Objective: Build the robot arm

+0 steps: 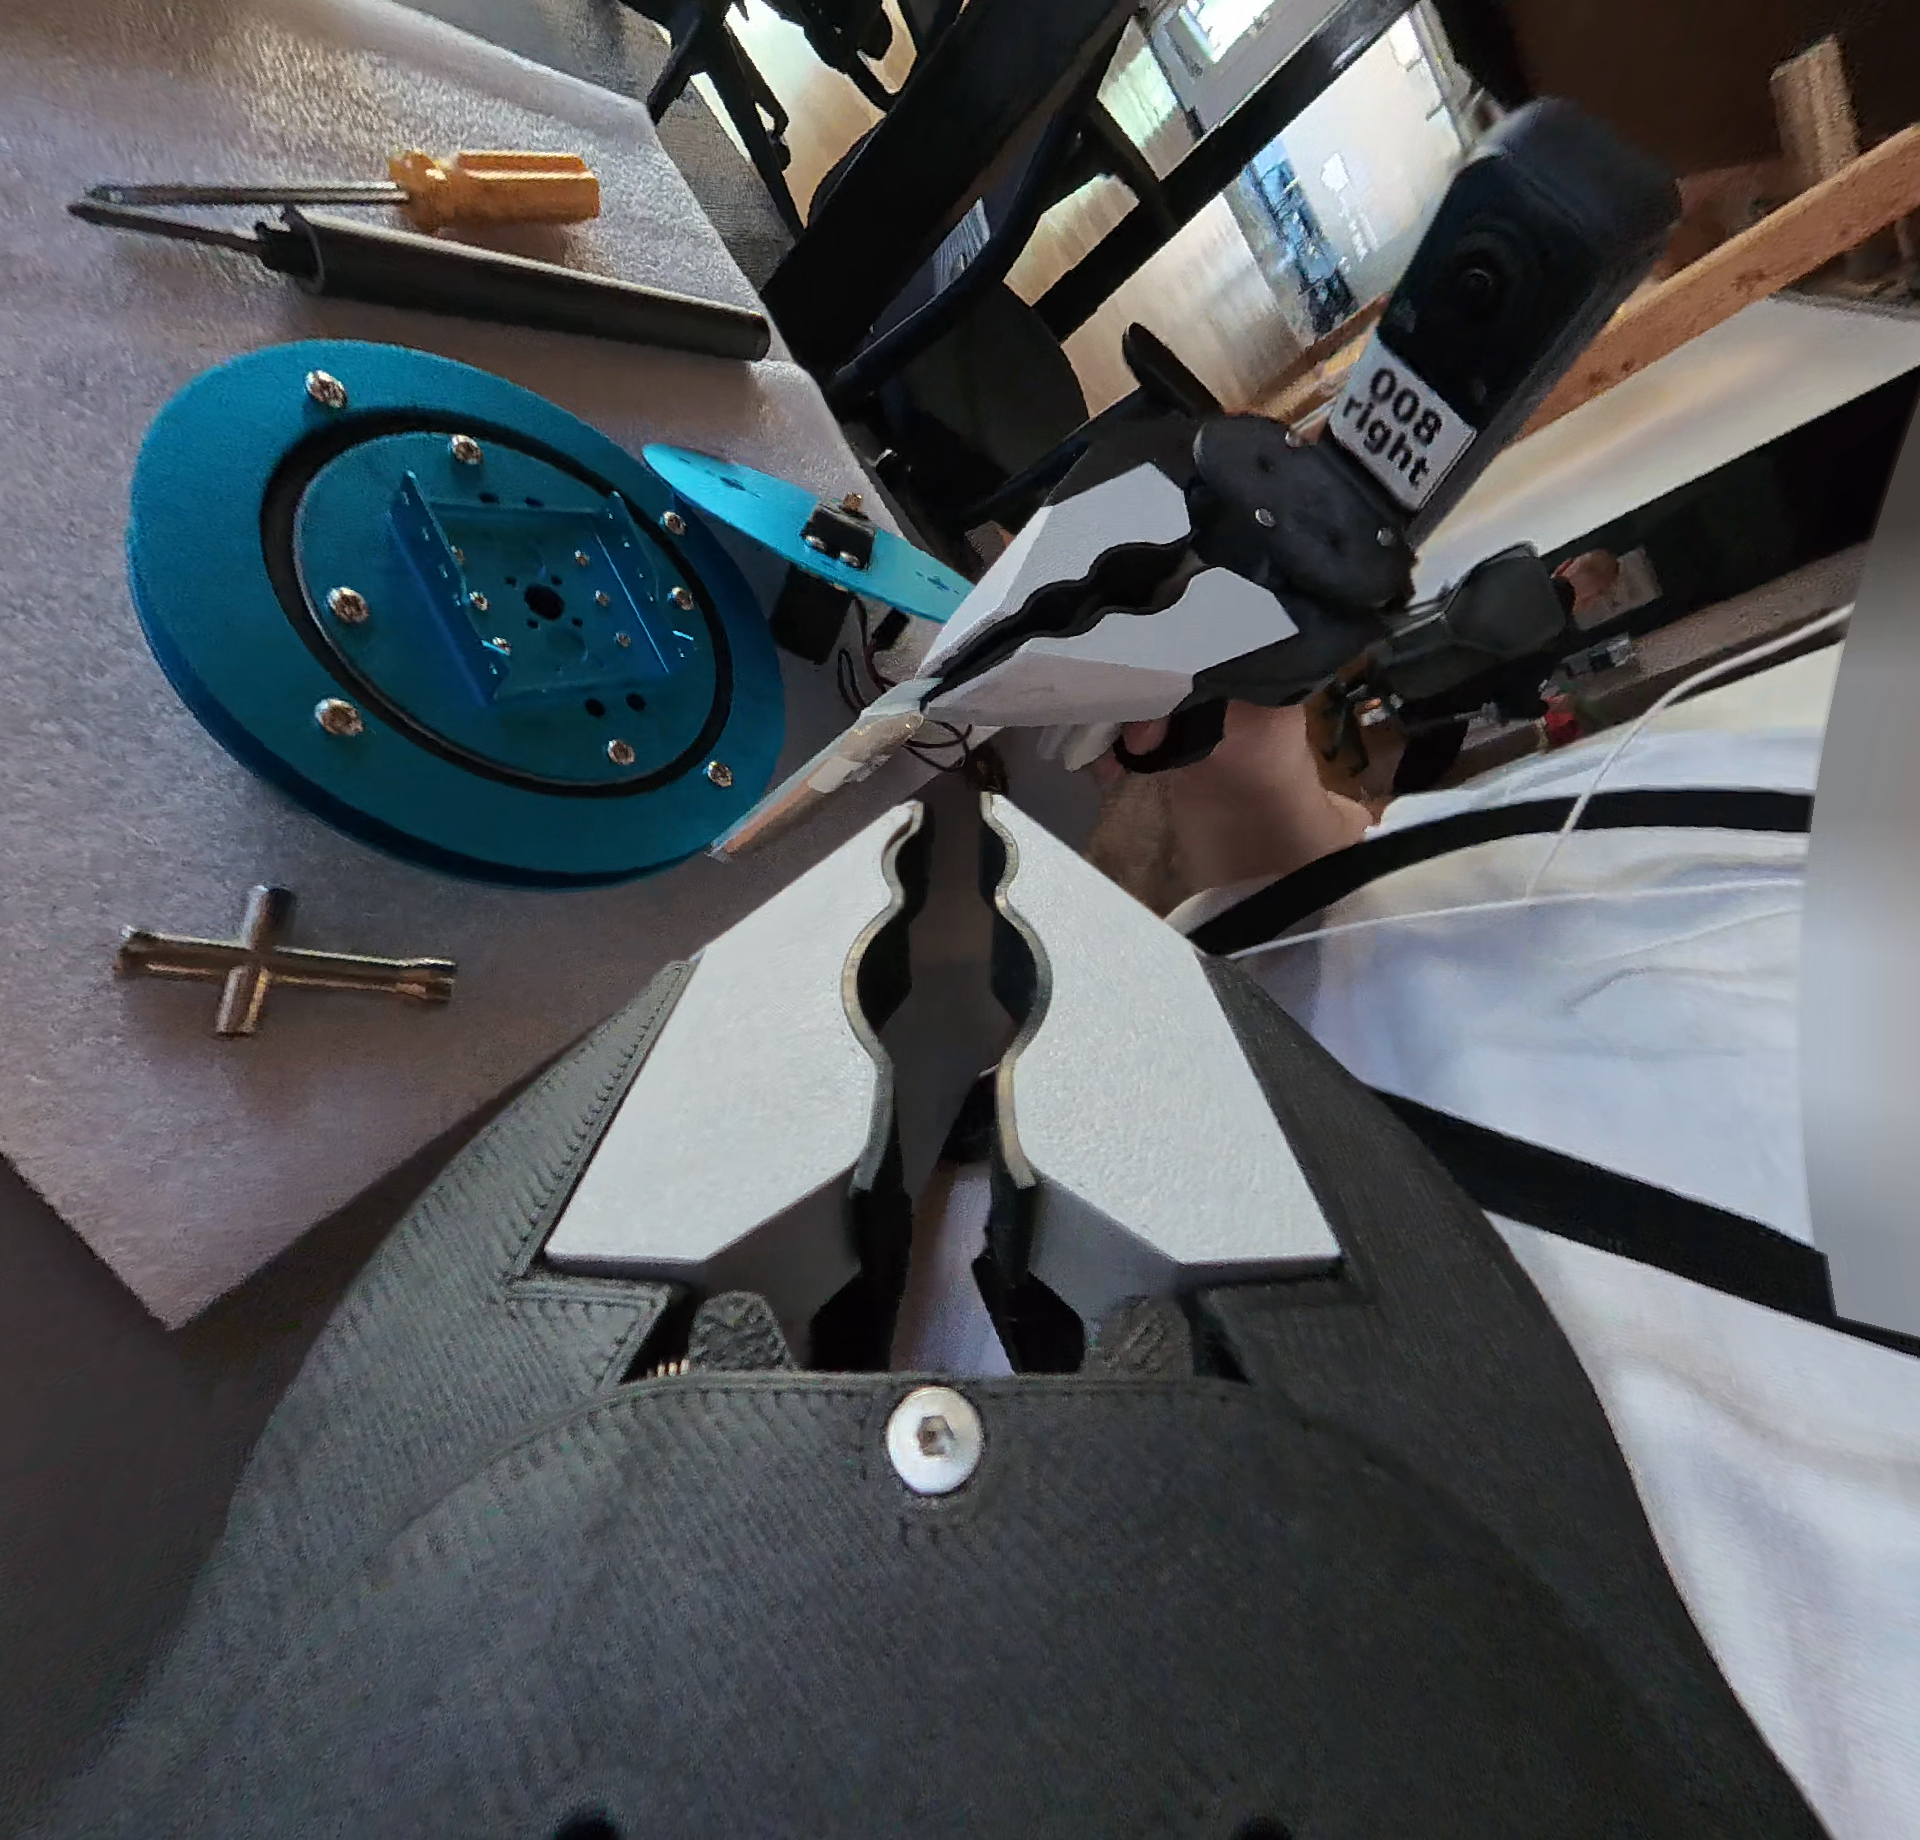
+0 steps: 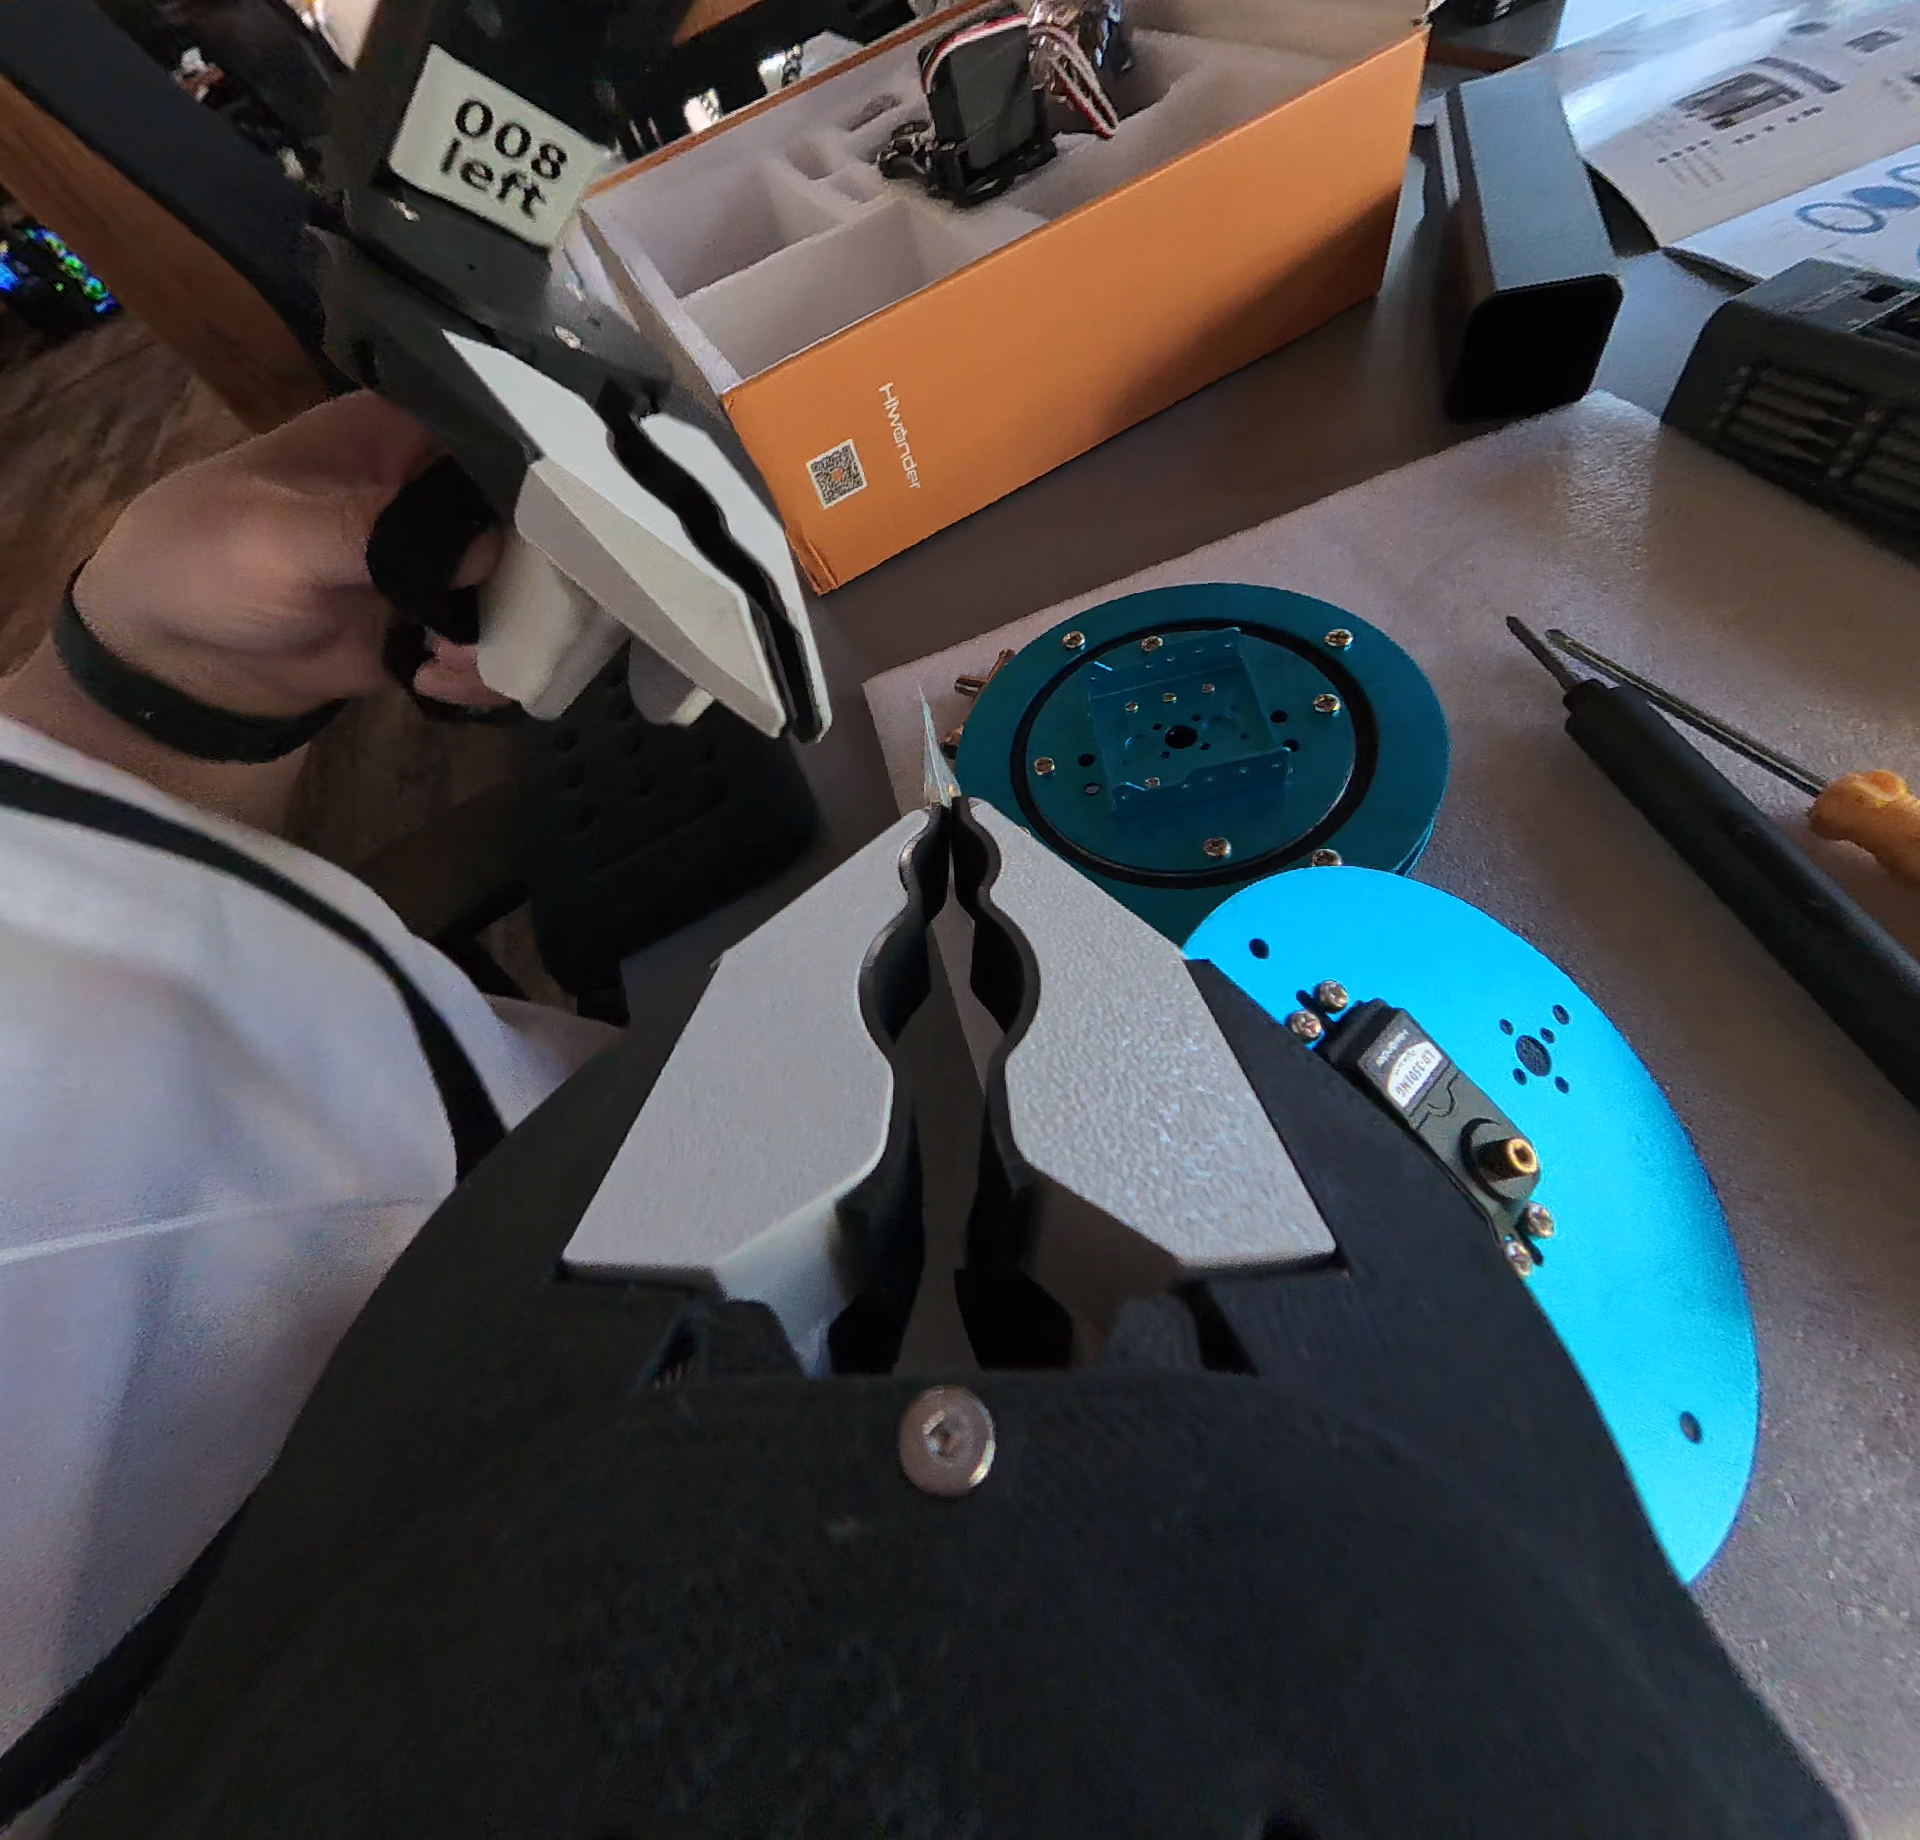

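Observation:
My right gripper [image 2: 951, 816] is shut on a thin clear plastic packet [image 2: 928, 751], seen edge-on past its tips. In the left wrist view the right gripper [image 1: 928, 694] holds that packet [image 1: 821, 782] out over the edge of a blue round turntable base [image 1: 447, 627]. My left gripper [image 1: 951, 811] is empty, its tips a narrow gap apart, just below the packet. It also shows in the right wrist view [image 2: 805, 720], held in a hand. A blue disc [image 2: 1558, 1219] with a black servo [image 2: 1444, 1104] lies beside the base [image 2: 1195, 741].
On the grey foam mat [image 1: 104, 1115] lie a cross wrench [image 1: 275, 959], a black screwdriver [image 1: 499, 284] and an orange-handled screwdriver [image 1: 488, 185]. An open orange box [image 2: 1039, 356] with foam and servos, a black sleeve [image 2: 1527, 263], a black bit case [image 2: 1818, 388] and printed sheets [image 2: 1766, 76] stand behind. My left and right fingertips are right by each other. From the left gripper's tips to the cross wrench [image 1: 275, 959] is close to 11 cm.

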The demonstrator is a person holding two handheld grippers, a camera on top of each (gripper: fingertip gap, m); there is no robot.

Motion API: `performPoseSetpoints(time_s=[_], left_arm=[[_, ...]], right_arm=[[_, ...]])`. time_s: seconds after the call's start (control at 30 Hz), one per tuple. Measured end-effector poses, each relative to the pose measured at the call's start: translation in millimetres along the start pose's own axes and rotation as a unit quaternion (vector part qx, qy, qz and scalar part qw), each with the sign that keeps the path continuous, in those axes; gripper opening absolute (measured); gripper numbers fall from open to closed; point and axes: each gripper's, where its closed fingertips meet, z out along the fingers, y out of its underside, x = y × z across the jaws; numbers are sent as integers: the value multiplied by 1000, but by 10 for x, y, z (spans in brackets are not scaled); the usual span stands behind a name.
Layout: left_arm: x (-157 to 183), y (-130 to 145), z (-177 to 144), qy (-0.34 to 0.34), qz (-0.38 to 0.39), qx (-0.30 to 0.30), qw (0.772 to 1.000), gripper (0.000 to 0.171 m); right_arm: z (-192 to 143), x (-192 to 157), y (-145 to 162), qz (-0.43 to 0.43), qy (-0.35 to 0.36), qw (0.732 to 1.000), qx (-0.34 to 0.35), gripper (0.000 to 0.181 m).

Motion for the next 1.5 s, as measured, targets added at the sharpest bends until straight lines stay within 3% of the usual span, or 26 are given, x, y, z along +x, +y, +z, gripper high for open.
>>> performPoseSetpoints(time_s=[0.13,0.5,0.93,1.0,1.37,1.5], left_arm=[[89,-1,22,40,-55,29,997,0],[-32,11,10,4,-80,104,991,8],[-177,113,72,12,-127,129,983,9],[-189,113,62,13,-128,135,983,0],[-242,182,94,26,-153,121,981,0],[-235,181,68,27,-161,125,979,0]], right_arm=[[6,0,-12,-10,31,999,22,0],[129,-135,91,-101,93,990,26,0],[234,-224,171,-198,146,969,23,0],[251,-231,205,-198,140,970,18,0],[246,-200,230,-81,80,992,45,0],[245,-191,222,-96,88,990,51,0]])
